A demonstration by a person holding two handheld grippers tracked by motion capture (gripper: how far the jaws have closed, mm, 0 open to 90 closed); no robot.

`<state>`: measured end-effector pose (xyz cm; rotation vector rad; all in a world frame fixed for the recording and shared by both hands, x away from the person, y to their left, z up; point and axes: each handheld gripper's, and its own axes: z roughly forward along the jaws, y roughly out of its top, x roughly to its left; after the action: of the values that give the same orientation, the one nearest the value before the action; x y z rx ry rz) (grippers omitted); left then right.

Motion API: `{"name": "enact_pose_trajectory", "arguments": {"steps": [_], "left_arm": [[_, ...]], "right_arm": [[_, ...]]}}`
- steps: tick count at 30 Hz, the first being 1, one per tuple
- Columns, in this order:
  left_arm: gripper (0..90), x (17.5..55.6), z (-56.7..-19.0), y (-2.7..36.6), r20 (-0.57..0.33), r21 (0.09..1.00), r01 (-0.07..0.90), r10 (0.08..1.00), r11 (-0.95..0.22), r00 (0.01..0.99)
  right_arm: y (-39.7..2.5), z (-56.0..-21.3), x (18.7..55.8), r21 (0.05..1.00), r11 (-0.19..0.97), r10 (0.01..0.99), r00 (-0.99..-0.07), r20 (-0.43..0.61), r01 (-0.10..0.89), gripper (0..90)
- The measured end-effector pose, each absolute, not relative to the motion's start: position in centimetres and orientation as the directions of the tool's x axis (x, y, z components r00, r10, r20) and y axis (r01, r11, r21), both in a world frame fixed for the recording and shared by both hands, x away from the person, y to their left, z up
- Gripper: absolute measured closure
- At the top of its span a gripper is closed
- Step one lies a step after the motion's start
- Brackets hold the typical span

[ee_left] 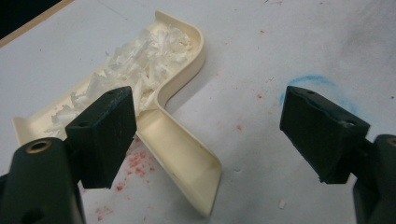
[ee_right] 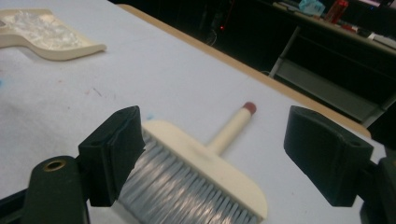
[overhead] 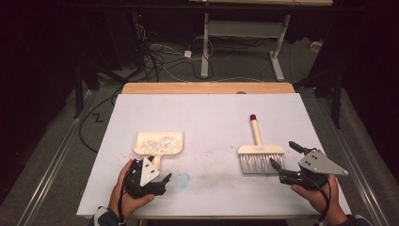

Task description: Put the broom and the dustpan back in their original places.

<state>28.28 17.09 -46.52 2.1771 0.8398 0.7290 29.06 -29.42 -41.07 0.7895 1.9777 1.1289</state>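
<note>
A cream dustpan lies left of centre, its handle pointing toward the person. White shreds fill its tray. My left gripper stands open at the handle's near end, the handle lying between the jaws and close to the left one. A cream hand brush with grey bristles and a red-tipped handle lies at the right. My right gripper is open just beside the bristles, touching nothing. The dustpan also shows far off in the right gripper view.
A white sheet covers the table, with a wooden edge at the back. A blue chalk ring and red specks mark the sheet near the dustpan handle. Desk legs and cables stand on the floor beyond.
</note>
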Motion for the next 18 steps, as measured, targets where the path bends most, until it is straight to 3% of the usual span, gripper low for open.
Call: {"name": "enact_pose_trajectory", "arguments": {"steps": [3,11,18], "left_arm": [[17.8,28.3,-46.6,17.1,0.249,0.753,0.350,0.733,-0.558,0.634],[17.1,28.4,-46.6,17.0,0.250,0.752,0.353,0.737,-0.556,0.627],[16.9,28.6,-46.8,16.8,0.250,0.745,0.361,0.736,-0.562,0.630]], "right_arm": [[-29.9,-41.9,29.0,0.877,0.455,0.776,-0.554,-0.302,0.158,20.5],[-31.4,-44.5,28.8,0.875,0.411,0.813,-0.538,-0.224,0.255,20.3],[-32.1,-44.7,28.7,0.875,0.405,0.821,-0.527,-0.220,0.266,19.5]]}}
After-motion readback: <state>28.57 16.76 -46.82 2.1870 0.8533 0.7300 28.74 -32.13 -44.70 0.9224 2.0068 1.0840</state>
